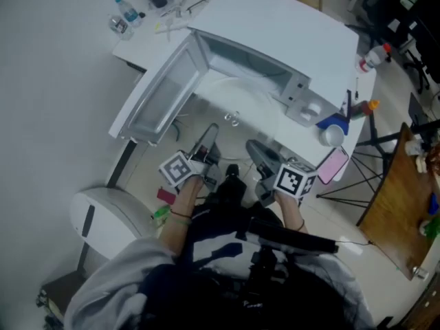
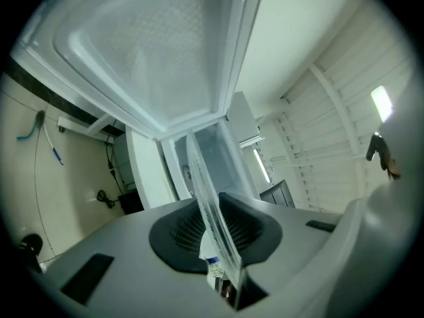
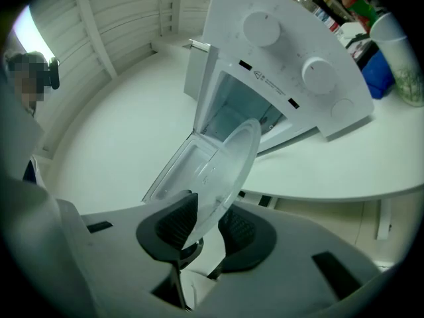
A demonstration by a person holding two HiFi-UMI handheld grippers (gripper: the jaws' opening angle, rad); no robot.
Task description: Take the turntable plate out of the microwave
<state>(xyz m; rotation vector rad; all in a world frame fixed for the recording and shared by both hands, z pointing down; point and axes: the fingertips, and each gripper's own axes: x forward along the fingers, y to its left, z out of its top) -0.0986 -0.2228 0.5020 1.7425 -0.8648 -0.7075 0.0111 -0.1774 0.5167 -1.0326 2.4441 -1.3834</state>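
The white microwave [image 1: 289,33] stands on a white table [image 1: 141,43], and its door [image 1: 161,91] hangs open to the left. The clear glass turntable plate [image 3: 225,167] is outside the cavity, in front of it, held by opposite edges. My left gripper [image 1: 210,135] is shut on one rim, and in the left gripper view the plate [image 2: 212,204] runs edge-on between its dark pads [image 2: 179,234]. My right gripper [image 1: 256,148] is shut on the other rim. In the head view the plate is hardly visible, apart from a glint between the grippers.
A water bottle [image 1: 126,14] and dark clutter lie on the table's far left. A blue cup [image 1: 335,126], a pink phone [image 1: 333,163] and a spray bottle [image 1: 375,57] sit right of the microwave. A wooden table [image 1: 405,198] stands at right, a white bin [image 1: 110,218] at lower left.
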